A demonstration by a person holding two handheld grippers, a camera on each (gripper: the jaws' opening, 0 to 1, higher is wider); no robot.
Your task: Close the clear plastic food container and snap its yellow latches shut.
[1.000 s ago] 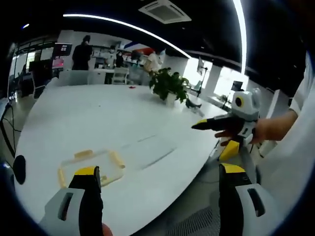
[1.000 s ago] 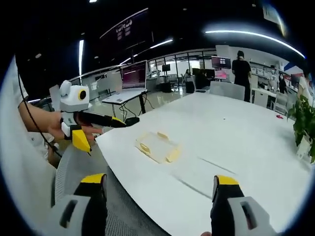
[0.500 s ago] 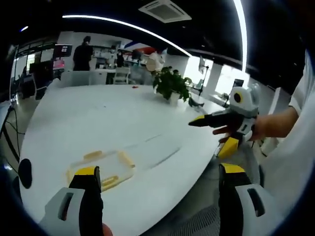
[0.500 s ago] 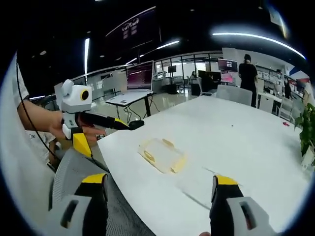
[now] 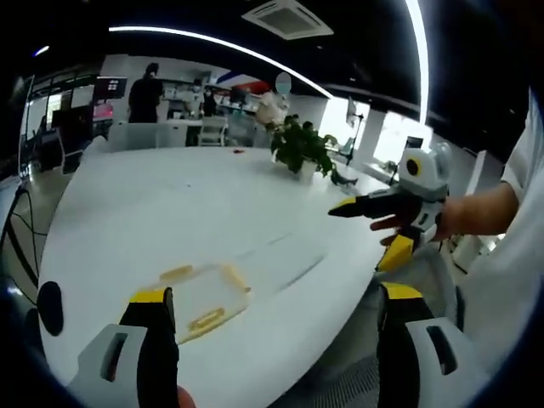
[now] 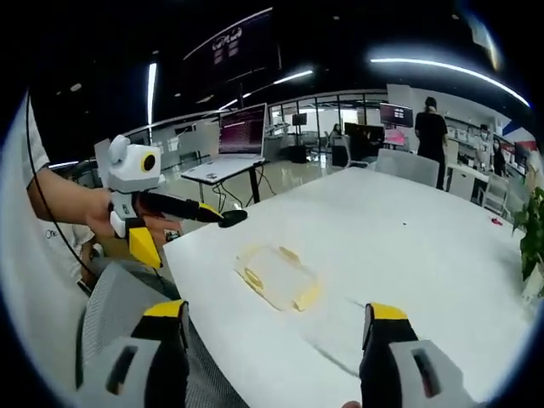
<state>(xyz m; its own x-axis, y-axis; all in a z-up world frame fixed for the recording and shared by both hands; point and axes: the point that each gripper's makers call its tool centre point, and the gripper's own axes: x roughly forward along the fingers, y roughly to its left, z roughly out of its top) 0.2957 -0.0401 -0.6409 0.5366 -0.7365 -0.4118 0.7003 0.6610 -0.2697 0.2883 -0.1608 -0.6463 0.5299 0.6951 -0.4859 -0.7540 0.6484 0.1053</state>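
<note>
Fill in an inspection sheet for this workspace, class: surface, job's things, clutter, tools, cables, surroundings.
Surface: white table, wide and bare around the container.
Job's things: clear food container with yellow latches, lying near the table edge, untouched.
Clutter: potted plant at the far side.
Tools: left tool and right tool open, both held off the table.
Cables: one dark cable beside the table.
Surroundings: office with monitors, chairs, people standing.

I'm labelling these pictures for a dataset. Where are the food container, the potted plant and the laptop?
food container point(image 6: 275, 277): right gripper view, middle of the clear lid.
potted plant point(image 5: 299, 146): left gripper view, on the green leaves.
laptop point(image 6: 241, 130): right gripper view, on the lit screen.
</note>
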